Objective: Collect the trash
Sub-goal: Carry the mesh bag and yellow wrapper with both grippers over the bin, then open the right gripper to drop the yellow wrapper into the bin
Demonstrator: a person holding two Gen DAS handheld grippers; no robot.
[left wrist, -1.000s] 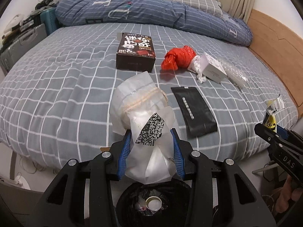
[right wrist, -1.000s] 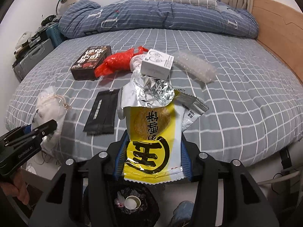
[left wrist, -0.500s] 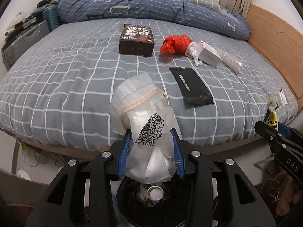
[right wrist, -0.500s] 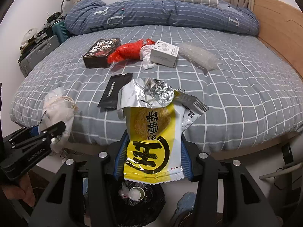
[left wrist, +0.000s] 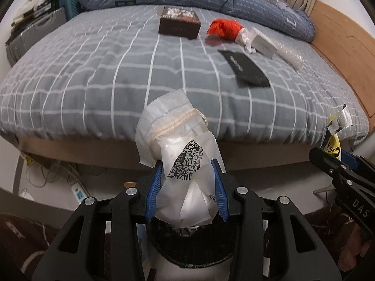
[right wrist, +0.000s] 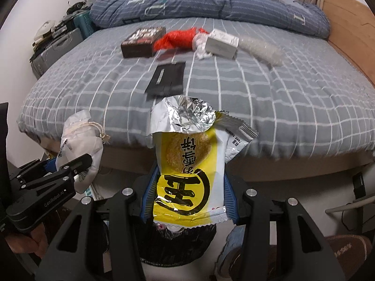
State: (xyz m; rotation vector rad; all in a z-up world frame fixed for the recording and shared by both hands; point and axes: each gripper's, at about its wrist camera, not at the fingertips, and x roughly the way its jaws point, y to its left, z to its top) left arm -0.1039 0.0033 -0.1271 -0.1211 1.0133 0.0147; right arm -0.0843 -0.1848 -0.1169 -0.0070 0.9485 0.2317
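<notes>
Over the bin [left wrist: 187,241] at the bed's [left wrist: 93,75] near edge, both tongs had drawn back off the mattress: left tongs [left wrist: 187,187] clenched on the pouch [left wrist: 182,154], right tongs [right wrist: 188,192] gripping the wrapper [right wrist: 187,164], seemingly ready to drop. Only the right view showed the person's hand [right wrist: 25,243]; box [right wrist: 143,39] and sachet [right wrist: 167,79] remained.

white bag [left wrist: 180,145]: thin, translucent, matt plastic, crinkled
snack wrapper [right wrist: 189,168]: glossy film, creased silver foil inside
gripper pads [left wrist: 153,192]: ribbed blue plastic
bedcover [left wrist: 93,70]: soft matt cloth
flat pouch [left wrist: 246,70], on the bedcover: matt black
headboard [left wrist: 344,46]: smooth wood
</notes>
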